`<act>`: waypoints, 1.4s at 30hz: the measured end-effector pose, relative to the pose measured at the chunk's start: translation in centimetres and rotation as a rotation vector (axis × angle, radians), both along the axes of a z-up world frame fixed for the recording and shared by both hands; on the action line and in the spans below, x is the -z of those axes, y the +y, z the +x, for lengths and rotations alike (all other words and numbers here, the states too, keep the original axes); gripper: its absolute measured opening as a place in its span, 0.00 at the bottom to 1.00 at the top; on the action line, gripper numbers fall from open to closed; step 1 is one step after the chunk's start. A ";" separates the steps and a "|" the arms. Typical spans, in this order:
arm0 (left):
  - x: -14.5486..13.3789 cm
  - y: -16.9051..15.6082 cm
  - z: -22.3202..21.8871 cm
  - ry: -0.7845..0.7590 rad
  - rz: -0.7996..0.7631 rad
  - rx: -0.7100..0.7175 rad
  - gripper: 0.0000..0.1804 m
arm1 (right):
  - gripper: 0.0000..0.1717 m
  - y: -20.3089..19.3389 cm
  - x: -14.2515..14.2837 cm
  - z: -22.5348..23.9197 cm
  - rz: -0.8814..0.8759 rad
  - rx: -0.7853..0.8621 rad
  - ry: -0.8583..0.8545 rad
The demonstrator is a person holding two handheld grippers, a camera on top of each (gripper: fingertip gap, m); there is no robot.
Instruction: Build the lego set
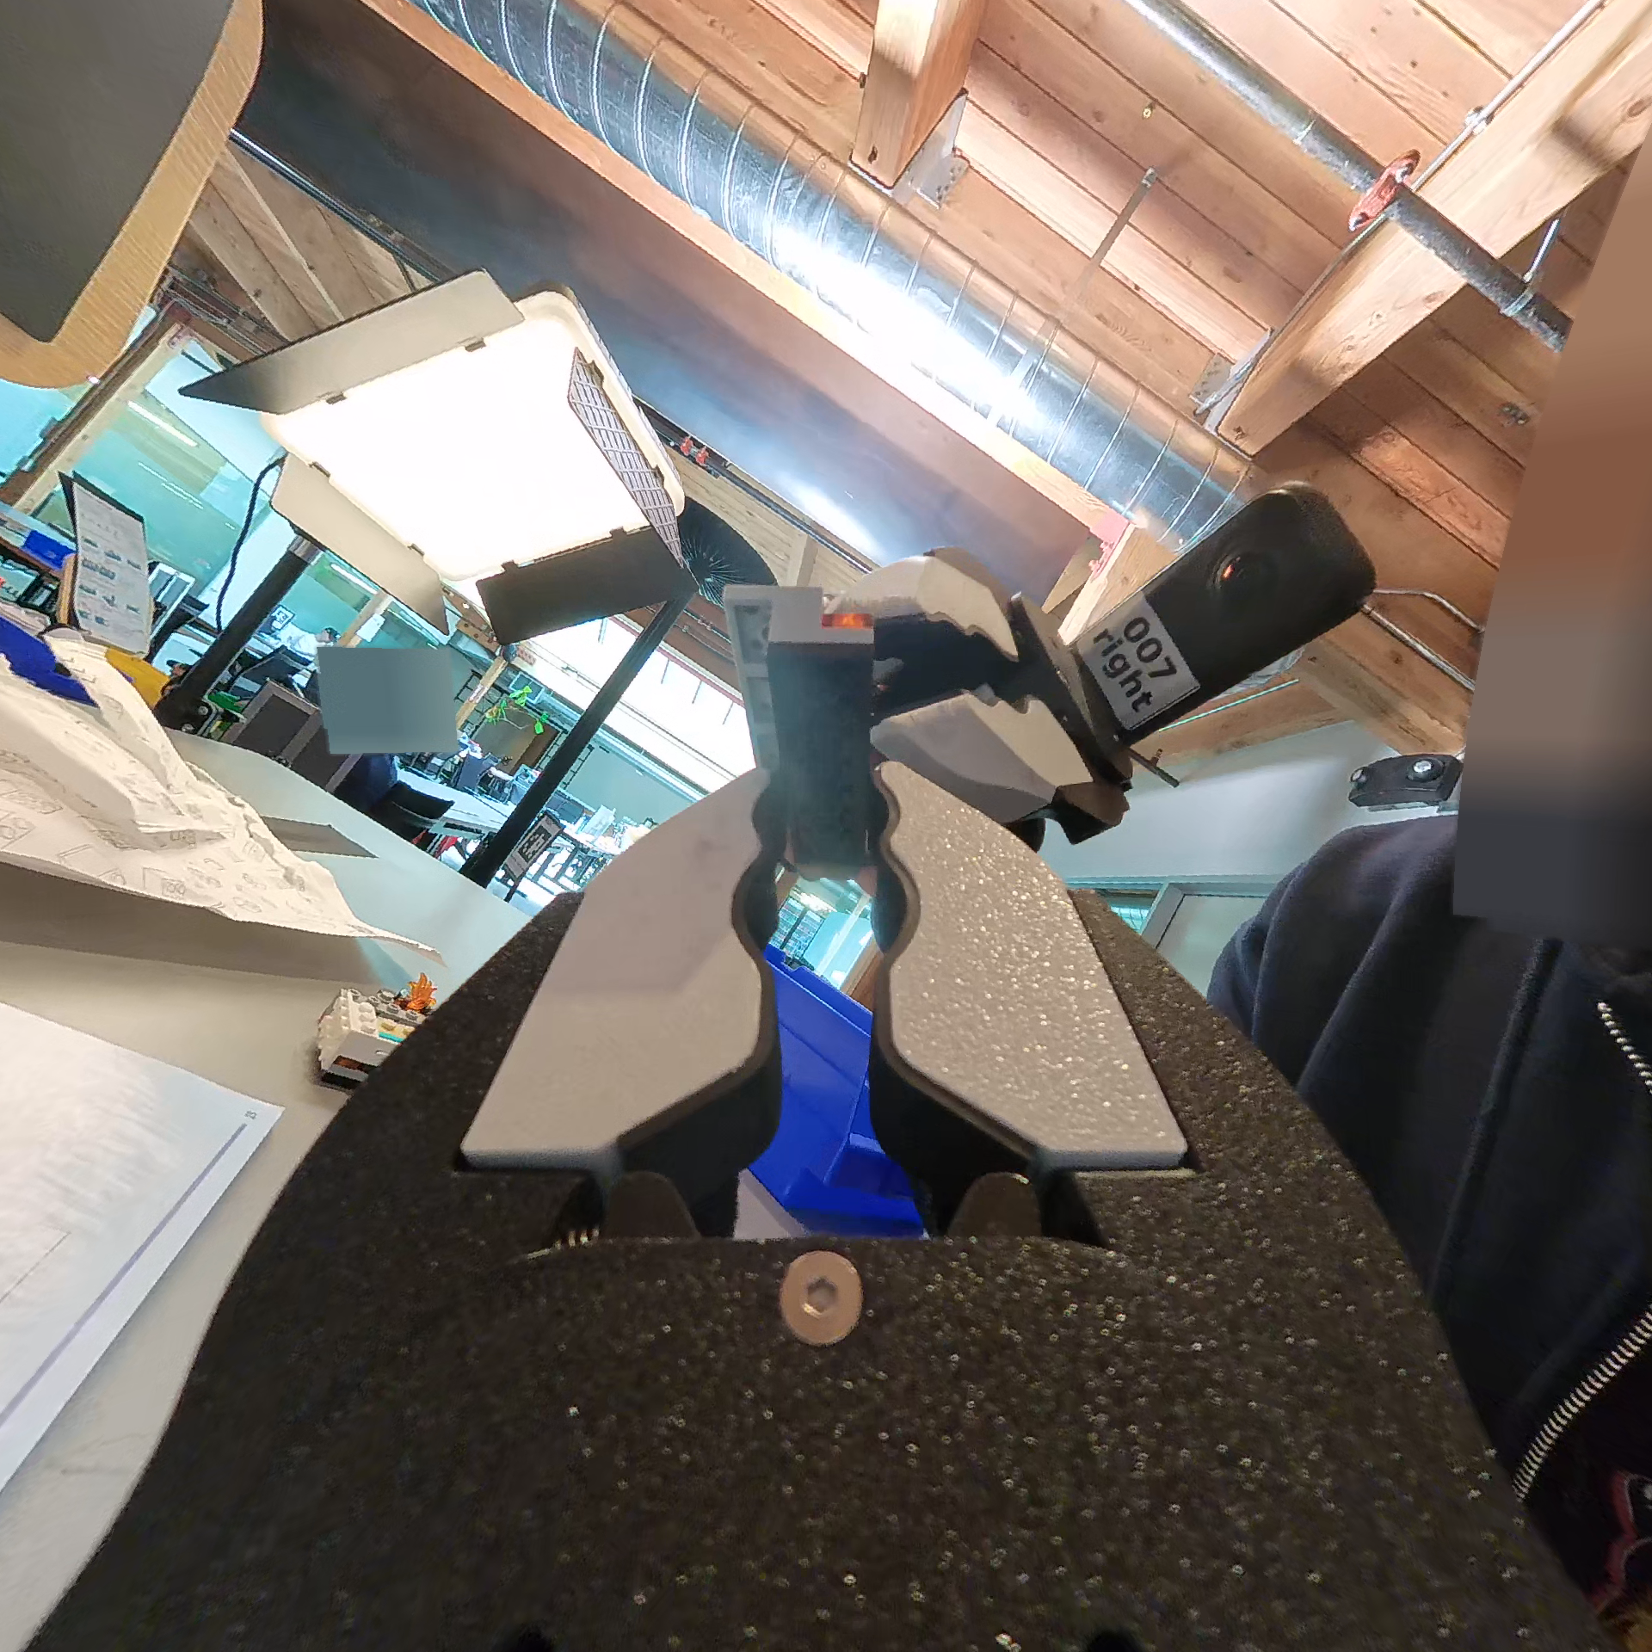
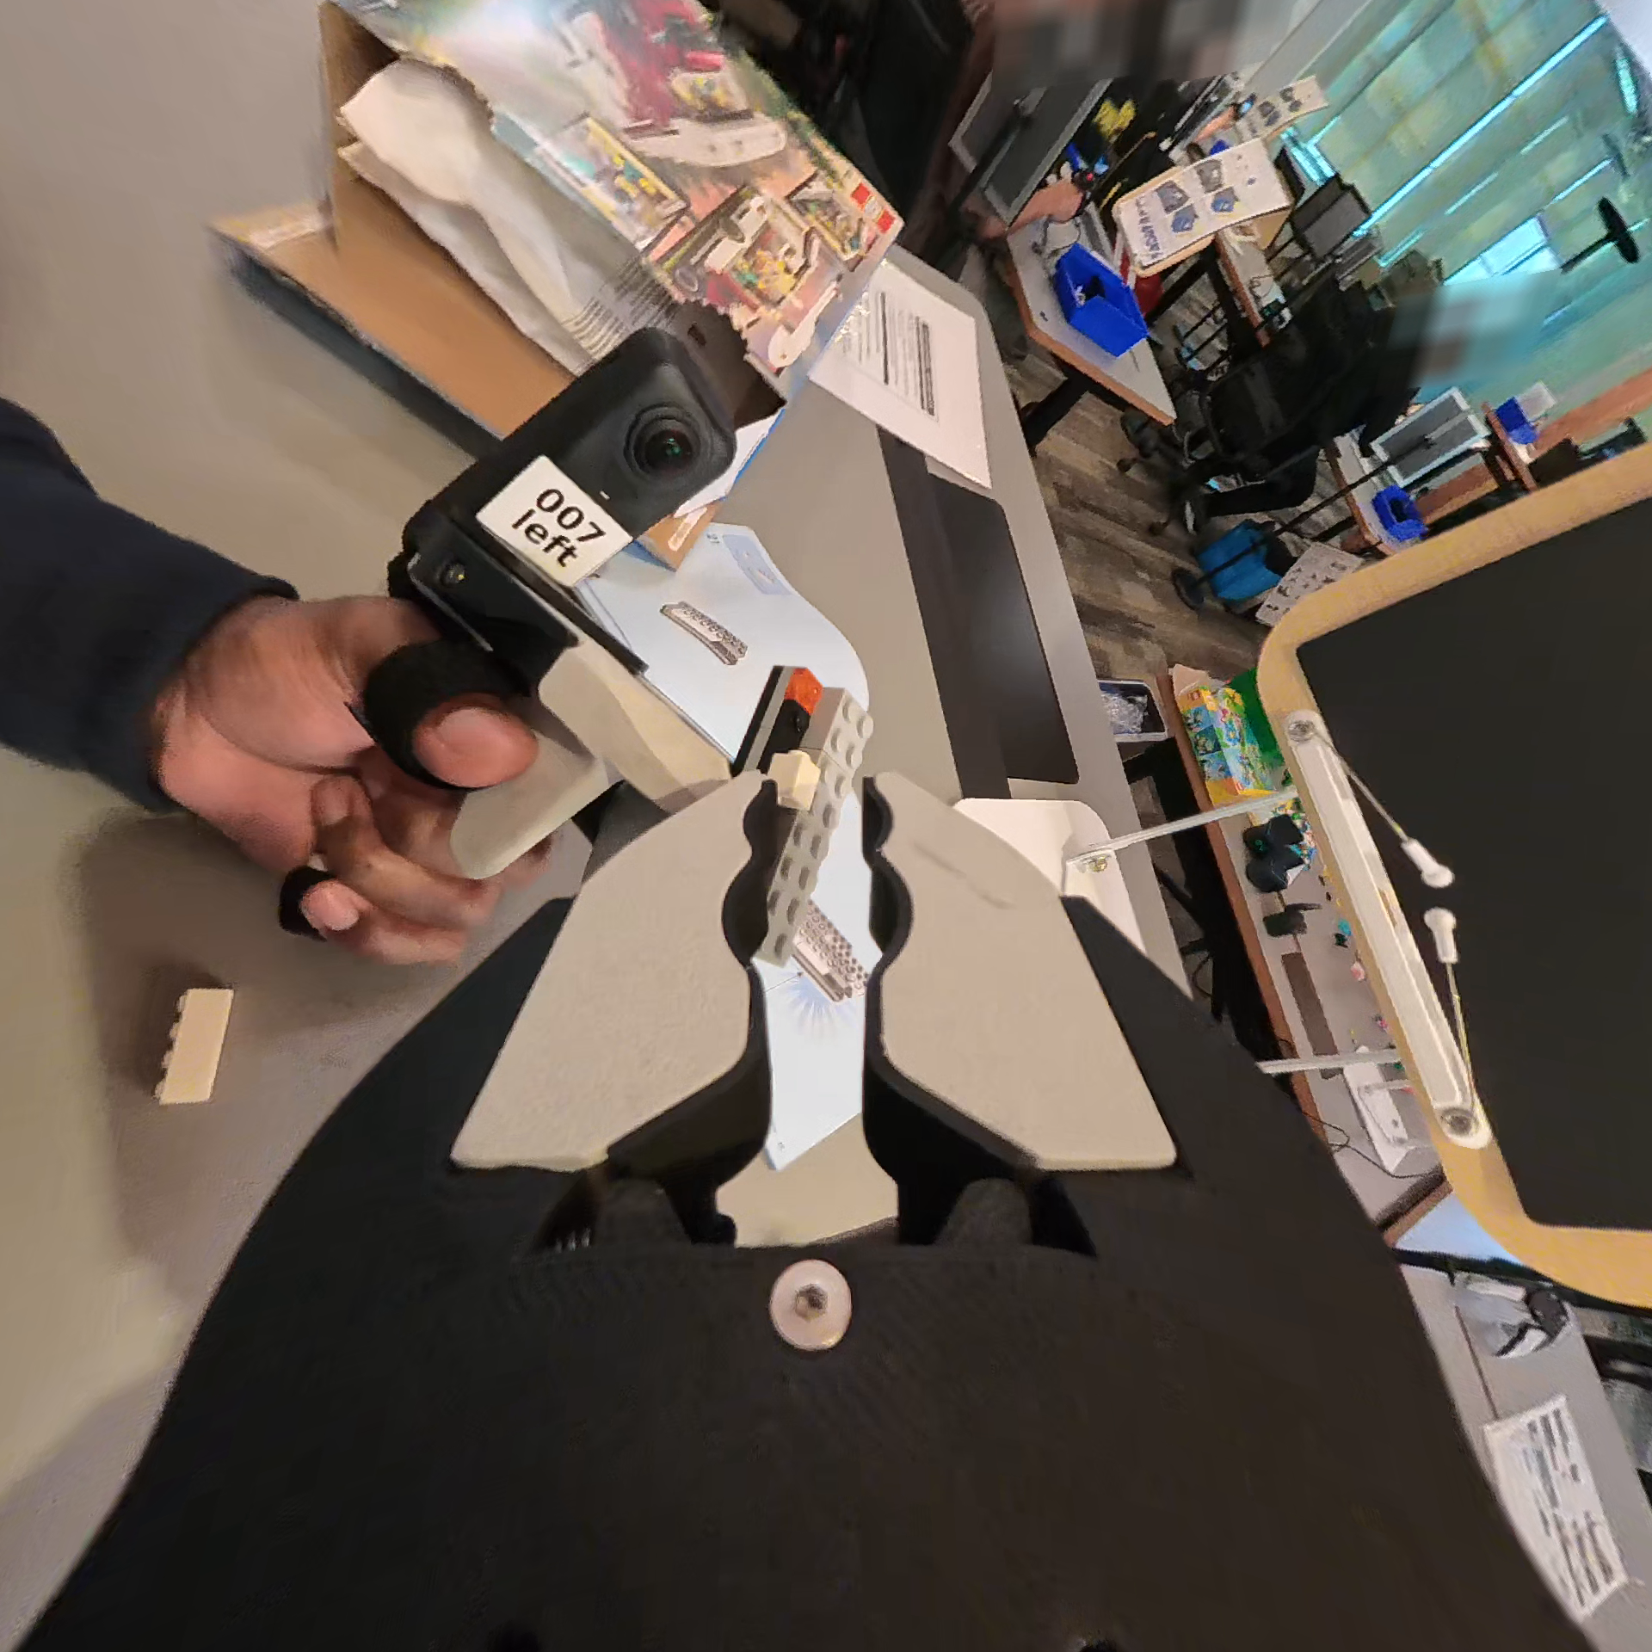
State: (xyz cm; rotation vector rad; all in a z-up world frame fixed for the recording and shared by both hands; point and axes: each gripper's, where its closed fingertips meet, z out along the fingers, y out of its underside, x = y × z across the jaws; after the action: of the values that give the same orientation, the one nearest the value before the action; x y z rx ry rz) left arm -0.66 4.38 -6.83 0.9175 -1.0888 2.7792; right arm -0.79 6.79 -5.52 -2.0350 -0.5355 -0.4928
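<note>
Above the surface (image 2: pixel 134 268), the left tool (image 1: pixel 818 804) grips the brick assembly (image 1: pixel 818 742); the right tool (image 2: pixel 809 858) straddles its grey plate (image 2: pixel 809 849), pads apart. Twisting could separate the bricks.

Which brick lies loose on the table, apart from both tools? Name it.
The cream brick, alone on the table below the hand. The grey brick and orange brick are joined together, held up off the table.
</note>
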 end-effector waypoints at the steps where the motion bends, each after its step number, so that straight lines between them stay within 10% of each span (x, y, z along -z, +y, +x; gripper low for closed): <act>1: 0.0 0.0 0.0 0.004 -0.005 0.004 0.09 | 0.09 0.1 0.1 0.0 -0.005 -0.005 0.019; 30: 0.3 -0.3 0.0 0.019 0.010 0.031 0.09 | 0.07 0.7 -0.2 0.4 0.075 -0.026 0.155; 42: -0.4 -0.6 -1.7 0.028 -0.183 0.319 0.09 | 0.11 -0.4 -0.5 -1.6 0.005 -0.213 0.229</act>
State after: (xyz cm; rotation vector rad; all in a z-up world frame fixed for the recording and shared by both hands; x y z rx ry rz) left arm -2.39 3.80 -6.44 0.6923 -0.8694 2.5434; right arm -2.42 6.34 -4.99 -1.9693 -0.5999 -0.1311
